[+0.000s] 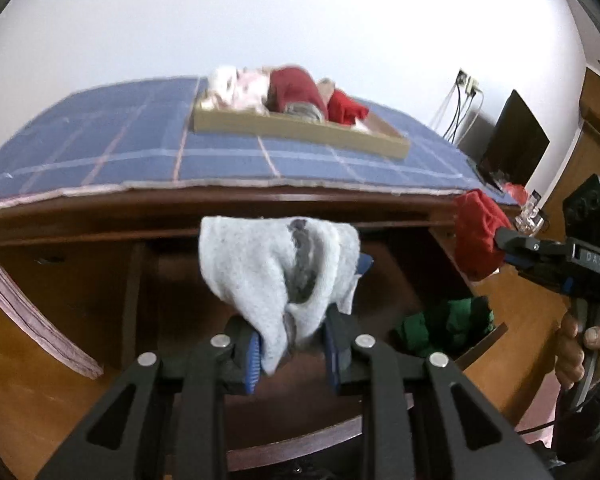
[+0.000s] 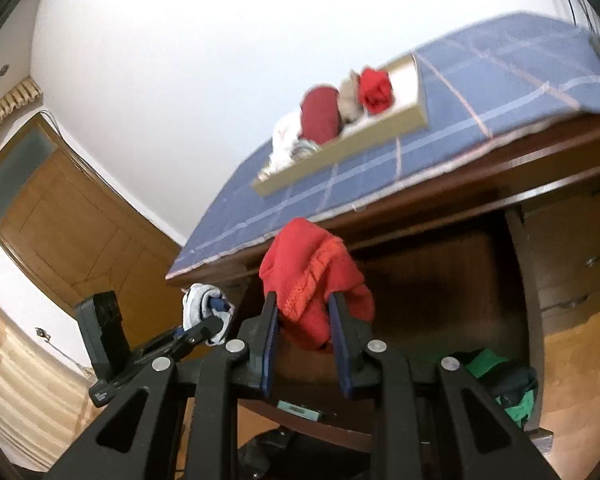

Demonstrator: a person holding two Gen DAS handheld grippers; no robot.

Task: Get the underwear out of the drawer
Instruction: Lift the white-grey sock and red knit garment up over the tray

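**Holding two garments in front of the open drawer**

Hanging from the left gripper (image 1: 290,350) is a light grey knitted piece of underwear with a darker grey band (image 1: 278,270); the blue-padded fingers (image 1: 253,362) are clamped on its lower folds, and the cloth bunches up above them. To the right, the right gripper (image 2: 304,338) pinches a bright red knitted piece of underwear (image 2: 312,276) between its own dark blue pads, with the fabric spilling over and behind the tips. Both garments sit in the air in front of the dark wooden desk's open drawer (image 1: 486,334), clear of its inside. A crumpled green garment (image 1: 446,326) lies in the drawer's right part, below the red piece.

Above, a blue checked cloth (image 1: 132,140) covers the desktop. On it rests a shallow pale wooden tray (image 1: 300,132) holding white, dark red, grey and bright red rolled garments. A person's hand (image 1: 576,352) grips the handle of the right gripper. Farther right stand a black monitor (image 1: 516,140) and a wooden door.
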